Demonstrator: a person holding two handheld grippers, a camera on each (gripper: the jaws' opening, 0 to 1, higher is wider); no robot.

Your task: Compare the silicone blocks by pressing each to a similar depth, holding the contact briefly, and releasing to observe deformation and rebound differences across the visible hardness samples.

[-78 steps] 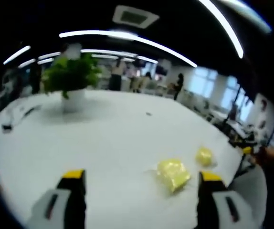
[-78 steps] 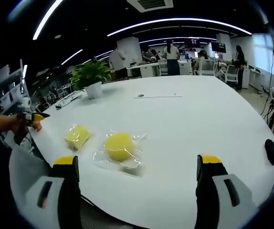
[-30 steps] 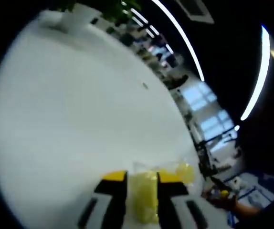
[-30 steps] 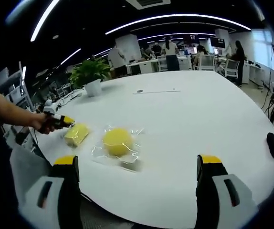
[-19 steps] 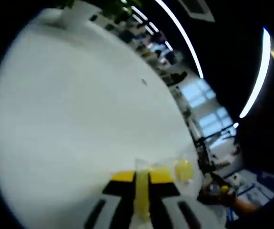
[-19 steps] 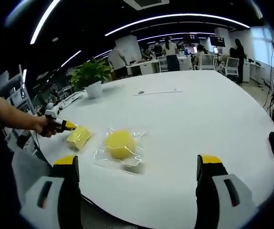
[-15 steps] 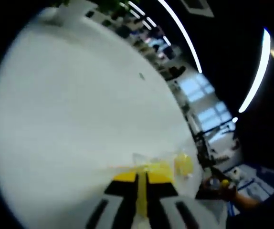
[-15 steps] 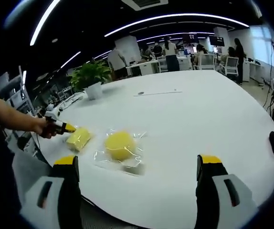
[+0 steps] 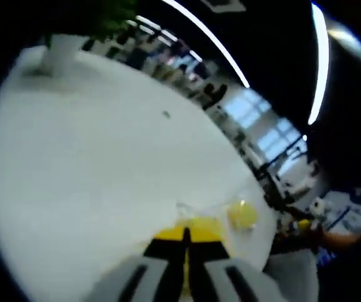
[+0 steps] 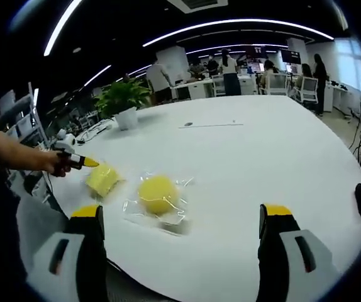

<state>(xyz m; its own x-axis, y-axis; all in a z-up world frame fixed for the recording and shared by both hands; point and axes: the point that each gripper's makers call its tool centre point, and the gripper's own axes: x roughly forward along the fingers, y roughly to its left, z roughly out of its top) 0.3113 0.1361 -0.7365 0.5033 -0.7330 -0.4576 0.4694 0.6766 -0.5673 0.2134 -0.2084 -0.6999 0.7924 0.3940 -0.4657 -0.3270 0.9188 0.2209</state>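
Yellow-tipped left tongs (image 9: 185, 238) are pinching the square yellow silicone block (image 10: 102, 180) near the counter's (image 10: 243, 163) edge, jaws nearly closed on it. Right tongs (image 10: 183, 217) are hanging spread wide, gripping nothing. Round yellow silicone block (image 10: 157, 194) in clear wrap is lying just beside the square one. Farther back, a potted plant (image 10: 122, 100) is standing on the counter.

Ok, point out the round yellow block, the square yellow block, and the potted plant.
round yellow block (image 10: 157, 194), right gripper view, its top.
square yellow block (image 10: 103, 179), right gripper view, its upper face.
potted plant (image 10: 124, 97), right gripper view, the leaves.
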